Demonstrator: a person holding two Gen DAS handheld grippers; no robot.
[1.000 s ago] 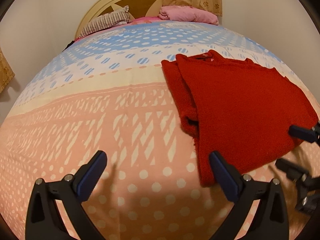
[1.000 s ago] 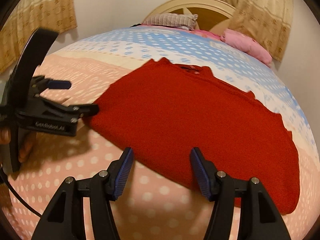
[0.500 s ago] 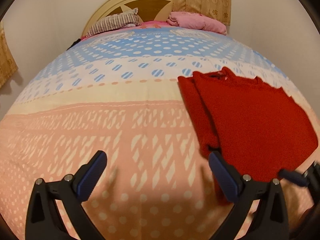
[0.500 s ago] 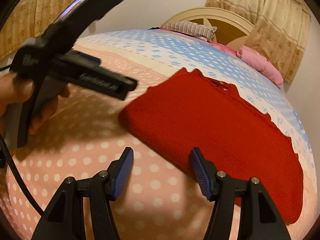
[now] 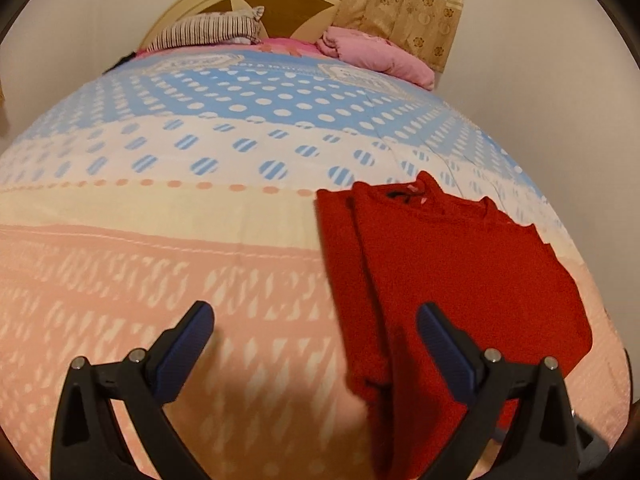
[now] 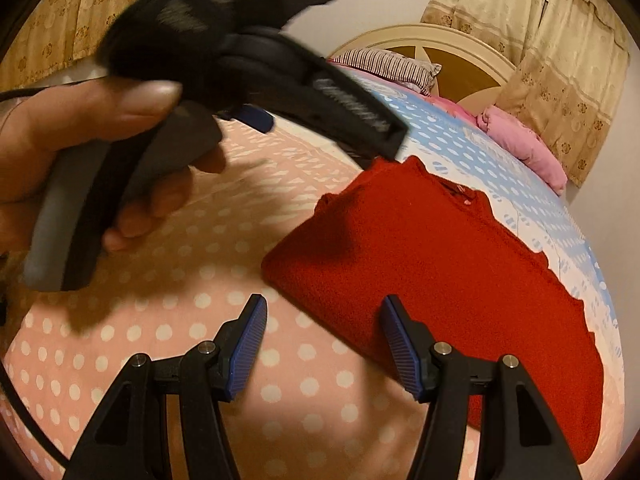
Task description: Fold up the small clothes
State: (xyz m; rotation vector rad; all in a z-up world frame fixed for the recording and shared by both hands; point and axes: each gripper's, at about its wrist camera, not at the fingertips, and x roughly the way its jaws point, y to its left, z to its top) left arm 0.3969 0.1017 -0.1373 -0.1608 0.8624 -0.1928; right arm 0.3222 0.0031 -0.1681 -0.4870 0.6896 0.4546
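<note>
We've got the red sweater (image 5: pixel 460 280) folded flat on the bed (image 5: pixel 160 208); left gripper (image 5: pixel 316 344) and right gripper (image 6: pixel 322 340) both open, empty; final fold likely remains.

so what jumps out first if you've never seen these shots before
The red sweater stands out first, lying partly folded on the dotted bedspread, right of the left gripper, whose jaws are open and empty. In the right wrist view a hand fills the upper left, gripping that blurred tool, with the open right gripper below.

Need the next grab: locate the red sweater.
The red sweater lies folded on the bedspread, right of centre in both views, below the pink blanket.
</note>
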